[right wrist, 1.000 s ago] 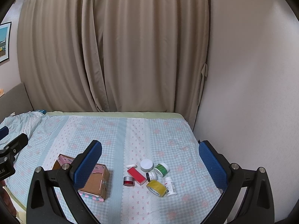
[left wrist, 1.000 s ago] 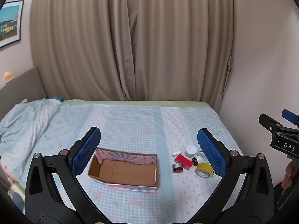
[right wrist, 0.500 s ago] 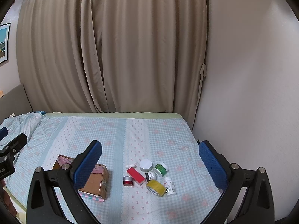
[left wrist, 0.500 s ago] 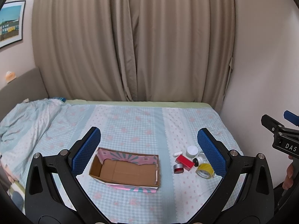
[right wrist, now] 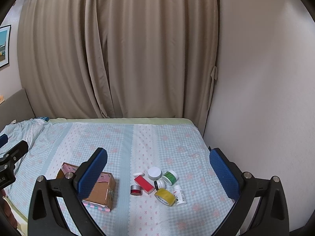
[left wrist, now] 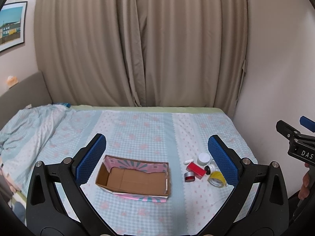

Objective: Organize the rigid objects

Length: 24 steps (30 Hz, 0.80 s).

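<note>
Both tongs hover spread and empty above the bed: left tongs over the bare cardboard box, right tongs framing the cluster of 8 small items lying right of it, presumably for boxing.

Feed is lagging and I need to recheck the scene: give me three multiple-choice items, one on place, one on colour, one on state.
1. Where is the pile of small items relative to the box?
A. inside it
B. on the bed to its right
C. behind it

2. What colour is the tape roll?
A. yellow
B. blue
C. black

3. What does the box hold?
A. bottles
B. tape
C. nothing

B: the pile lies on the bed, right of the box.
A: the tape roll is yellow.
C: bare cardboard floor shows in the left view.
</note>
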Available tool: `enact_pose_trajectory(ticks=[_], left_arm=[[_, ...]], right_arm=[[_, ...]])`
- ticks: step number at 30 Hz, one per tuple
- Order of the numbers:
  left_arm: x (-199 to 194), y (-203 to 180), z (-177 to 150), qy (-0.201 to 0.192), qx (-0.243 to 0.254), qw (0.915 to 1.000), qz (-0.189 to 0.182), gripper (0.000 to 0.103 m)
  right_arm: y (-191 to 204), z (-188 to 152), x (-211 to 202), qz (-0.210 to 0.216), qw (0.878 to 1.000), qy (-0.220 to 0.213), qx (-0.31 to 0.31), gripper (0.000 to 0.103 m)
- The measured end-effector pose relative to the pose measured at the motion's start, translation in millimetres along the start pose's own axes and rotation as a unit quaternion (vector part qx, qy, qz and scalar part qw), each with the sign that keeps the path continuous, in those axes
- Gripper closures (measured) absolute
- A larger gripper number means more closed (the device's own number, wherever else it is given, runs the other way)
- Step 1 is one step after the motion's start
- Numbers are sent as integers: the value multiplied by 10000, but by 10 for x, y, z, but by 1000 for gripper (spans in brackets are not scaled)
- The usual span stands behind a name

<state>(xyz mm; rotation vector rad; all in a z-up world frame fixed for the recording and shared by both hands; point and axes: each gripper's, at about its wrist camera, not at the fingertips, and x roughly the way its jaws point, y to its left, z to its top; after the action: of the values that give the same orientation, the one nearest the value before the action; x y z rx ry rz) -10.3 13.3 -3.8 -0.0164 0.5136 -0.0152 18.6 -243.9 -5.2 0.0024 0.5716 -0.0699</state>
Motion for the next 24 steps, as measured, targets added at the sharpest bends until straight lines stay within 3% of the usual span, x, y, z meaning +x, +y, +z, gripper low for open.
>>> enact_pose_trajectory(ticks=[16, 24], left_arm=[[24, 28, -2, 33, -28, 10000, 13, 0], [319, 60, -19, 438, -114, 9988, -188, 0]], right_arm=[[4, -11, -12, -12, 10000, 14, 12, 0], [-99, -35, 24, -39, 9993, 258, 280, 0]])
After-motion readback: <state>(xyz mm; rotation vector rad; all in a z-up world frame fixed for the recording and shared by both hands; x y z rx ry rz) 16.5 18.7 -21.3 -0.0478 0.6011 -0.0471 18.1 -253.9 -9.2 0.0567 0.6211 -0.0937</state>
